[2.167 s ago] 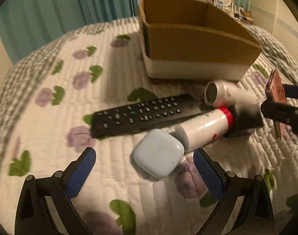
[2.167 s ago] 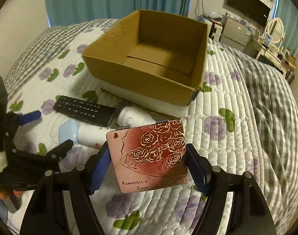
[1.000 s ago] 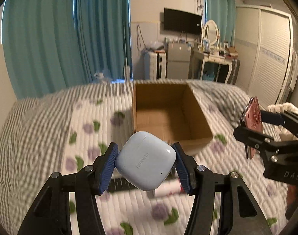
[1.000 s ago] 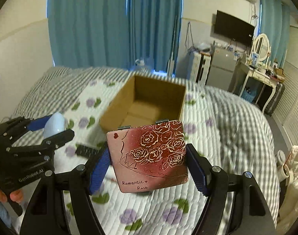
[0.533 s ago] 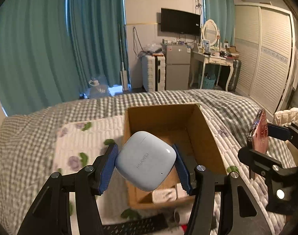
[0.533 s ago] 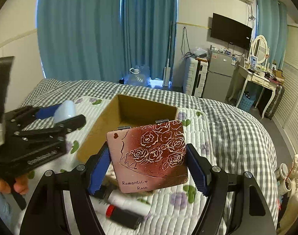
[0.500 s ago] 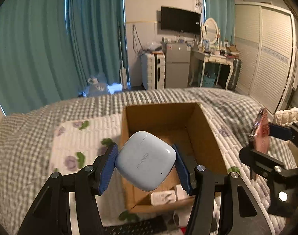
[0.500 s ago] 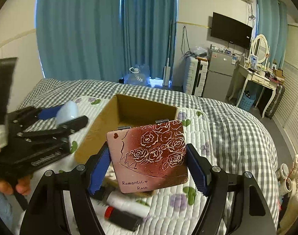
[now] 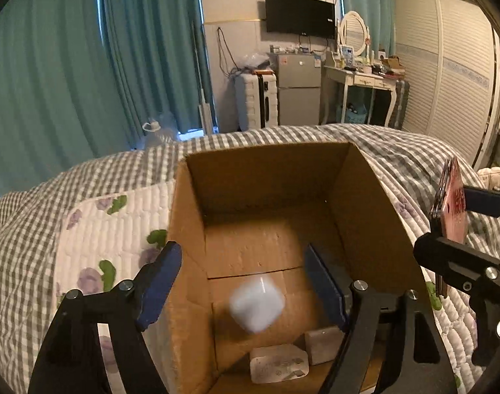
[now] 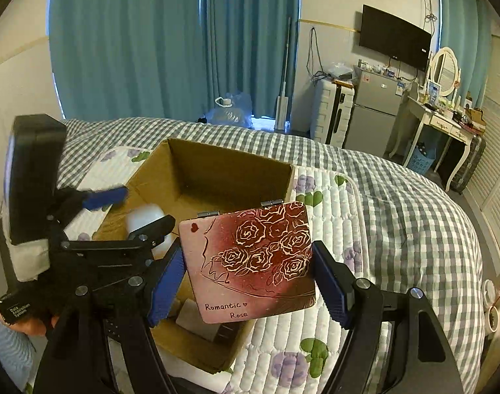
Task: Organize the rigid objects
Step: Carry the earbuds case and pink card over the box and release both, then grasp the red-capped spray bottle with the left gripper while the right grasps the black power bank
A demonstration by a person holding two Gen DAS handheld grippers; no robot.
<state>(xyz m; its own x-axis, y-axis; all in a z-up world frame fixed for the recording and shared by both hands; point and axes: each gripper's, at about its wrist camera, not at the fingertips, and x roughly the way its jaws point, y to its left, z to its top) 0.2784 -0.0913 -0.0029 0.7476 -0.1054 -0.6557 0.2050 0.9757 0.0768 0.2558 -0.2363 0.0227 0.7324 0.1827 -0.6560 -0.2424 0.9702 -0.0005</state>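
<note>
My left gripper [image 9: 241, 282] is open above the brown cardboard box [image 9: 374, 216]. The pale blue earbud case [image 9: 257, 302] is blurred in mid-air between and below its jaws, over the box floor. It also shows in the right wrist view [image 10: 145, 221], beside the left gripper [image 10: 132, 207]. My right gripper [image 10: 248, 287] is shut on a red rose-patterned compact [image 10: 250, 259], held upright over the box's near right corner [image 10: 217, 358]. The compact shows edge-on in the left wrist view [image 9: 451, 210].
Two white items [image 9: 278, 362] lie at the box's near end. The box sits on a quilted floral bedspread [image 9: 118, 229] over a checked blanket [image 10: 397, 203]. Curtains, a fridge and a dressing table stand behind the bed.
My left gripper has opened and let go of the earbud case, which is falling into the box. The right gripper still holds the compact, now closer over the box.
</note>
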